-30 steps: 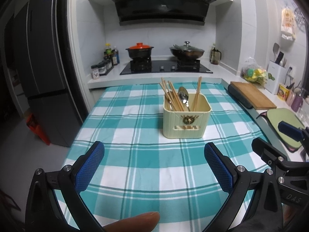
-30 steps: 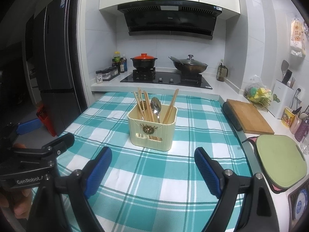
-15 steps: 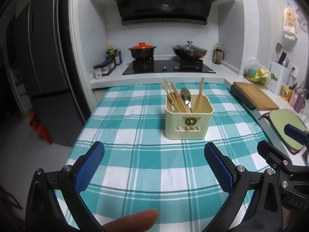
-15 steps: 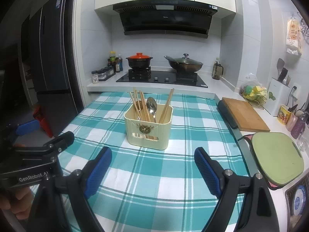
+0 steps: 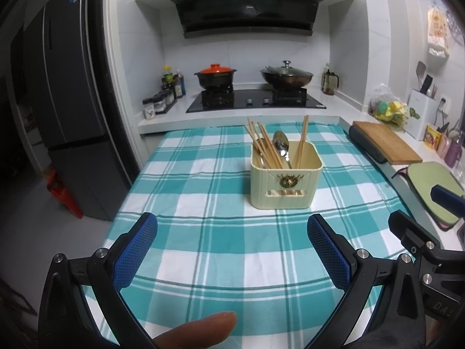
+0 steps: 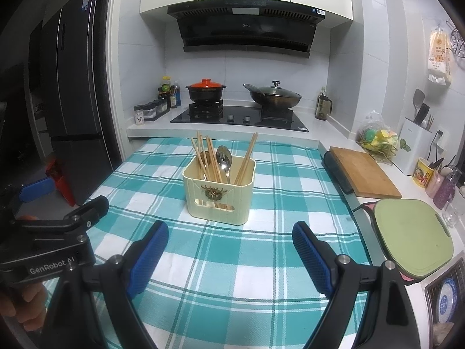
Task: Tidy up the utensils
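Both the left gripper [image 5: 232, 247] and right gripper [image 6: 229, 250] hover released and empty over the checked counter [image 5: 203, 232], well short of the cream holder [image 5: 286, 183] where chopsticks [image 5: 263, 148] and spoon [image 5: 281, 145] stand upright, apparently sorted.

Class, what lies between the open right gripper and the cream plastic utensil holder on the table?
Only bare teal-and-white checked tablecloth separates the right gripper from the cream utensil holder, per the right wrist view.
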`<move>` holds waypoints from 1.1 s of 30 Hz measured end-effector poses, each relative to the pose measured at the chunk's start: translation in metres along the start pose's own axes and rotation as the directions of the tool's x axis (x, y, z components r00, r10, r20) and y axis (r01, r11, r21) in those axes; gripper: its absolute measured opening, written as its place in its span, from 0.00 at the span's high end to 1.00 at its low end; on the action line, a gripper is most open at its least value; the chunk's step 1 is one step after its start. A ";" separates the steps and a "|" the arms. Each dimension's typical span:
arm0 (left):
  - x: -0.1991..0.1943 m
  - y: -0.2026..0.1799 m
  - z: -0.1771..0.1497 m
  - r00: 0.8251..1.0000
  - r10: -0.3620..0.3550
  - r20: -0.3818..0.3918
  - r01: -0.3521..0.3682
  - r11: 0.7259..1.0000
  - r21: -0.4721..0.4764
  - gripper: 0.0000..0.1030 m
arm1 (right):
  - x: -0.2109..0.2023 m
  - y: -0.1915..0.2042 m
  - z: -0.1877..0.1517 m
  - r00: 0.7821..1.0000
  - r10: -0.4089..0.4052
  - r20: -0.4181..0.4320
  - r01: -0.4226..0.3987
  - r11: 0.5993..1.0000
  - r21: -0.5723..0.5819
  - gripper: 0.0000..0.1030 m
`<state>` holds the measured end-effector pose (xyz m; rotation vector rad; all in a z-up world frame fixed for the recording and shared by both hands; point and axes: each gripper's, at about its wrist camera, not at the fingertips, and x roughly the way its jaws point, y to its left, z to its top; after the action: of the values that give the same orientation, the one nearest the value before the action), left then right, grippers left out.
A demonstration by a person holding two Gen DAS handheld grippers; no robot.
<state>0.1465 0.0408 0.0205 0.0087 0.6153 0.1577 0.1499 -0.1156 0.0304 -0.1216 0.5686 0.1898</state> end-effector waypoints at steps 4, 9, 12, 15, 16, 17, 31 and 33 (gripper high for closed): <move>-0.001 0.001 0.000 1.000 -0.002 0.001 0.002 1.000 -0.002 0.00 | 0.000 0.000 0.000 1.000 -0.008 -0.001 0.008 1.000 0.000 0.14; -0.004 0.002 0.004 1.000 -0.007 0.004 0.007 1.000 -0.004 0.00 | -0.001 0.000 0.002 1.000 -0.010 0.001 0.010 1.000 -0.002 0.14; -0.006 0.001 0.005 1.000 -0.009 0.007 0.009 1.000 -0.007 0.00 | -0.002 0.000 0.004 1.000 -0.013 0.003 0.013 1.000 -0.004 0.14; -0.006 0.001 0.006 1.000 -0.016 0.006 0.016 1.000 -0.008 0.00 | -0.004 0.000 0.006 1.000 -0.015 0.006 0.015 1.000 -0.002 0.14; -0.007 0.000 0.007 1.000 -0.018 0.007 0.018 1.000 -0.007 0.00 | -0.005 0.000 0.006 1.000 -0.018 0.008 0.018 1.000 -0.001 0.14; -0.007 0.000 0.007 1.000 -0.018 0.007 0.018 1.000 -0.006 0.00 | -0.006 -0.001 0.006 1.000 -0.020 0.011 0.020 1.000 0.001 0.14; -0.001 -0.002 0.006 1.000 -0.018 -0.015 0.018 1.000 -0.004 0.00 | -0.001 -0.003 0.004 1.000 -0.018 -0.011 0.018 1.000 0.014 0.14; 0.000 -0.003 0.006 1.000 -0.017 -0.013 0.017 1.000 -0.003 0.00 | 0.001 -0.003 0.004 1.000 -0.014 -0.016 0.014 1.000 0.015 0.14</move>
<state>0.1505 0.0386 0.0254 -0.0007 0.6279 0.1423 0.1533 -0.1176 0.0334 -0.1127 0.5848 0.1711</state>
